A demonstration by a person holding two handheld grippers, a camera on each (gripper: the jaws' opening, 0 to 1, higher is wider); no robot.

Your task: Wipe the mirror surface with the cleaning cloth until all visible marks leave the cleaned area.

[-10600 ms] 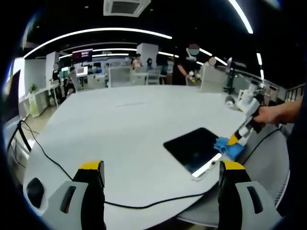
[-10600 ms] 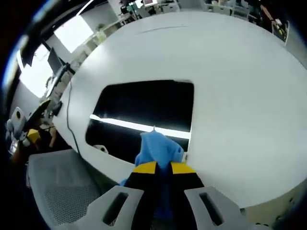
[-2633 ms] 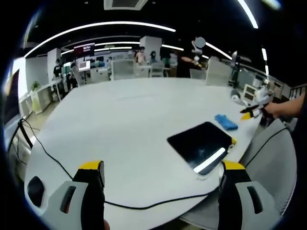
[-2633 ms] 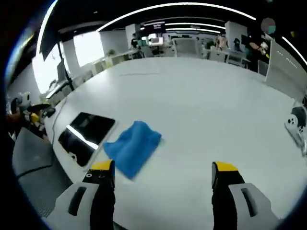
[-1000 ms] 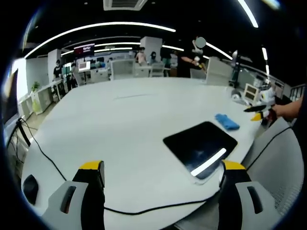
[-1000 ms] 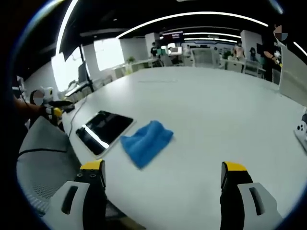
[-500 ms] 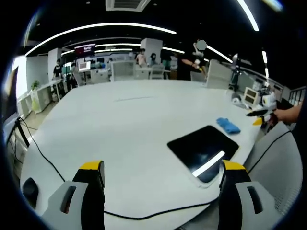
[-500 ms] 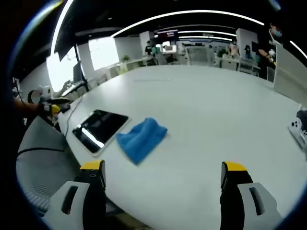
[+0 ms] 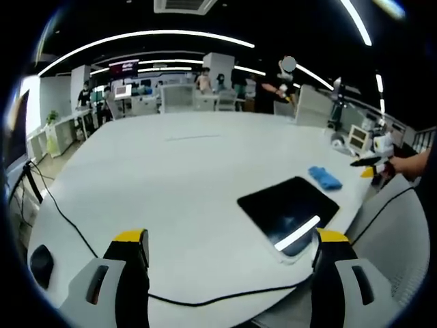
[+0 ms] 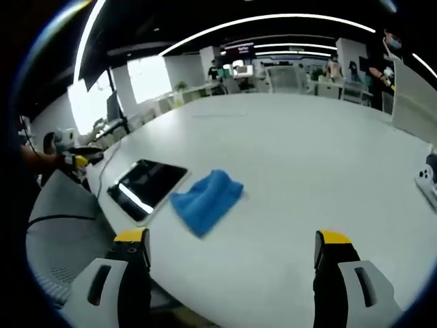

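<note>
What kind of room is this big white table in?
Most likely an open-plan office or lab. Beyond the large white table stand rows of desks with monitors, long strip lights run across a dark ceiling, and a ceiling air-conditioning unit hangs overhead.

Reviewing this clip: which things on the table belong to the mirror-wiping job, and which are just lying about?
Part of the job:
- mirror, dark slab near the table edge
- blue cleaning cloth, lying beside the mirror, apart from both grippers
- left gripper and right gripper, both open

Just lying about:
- black cable trailing across the white table
- white device at the table's far edge
</note>
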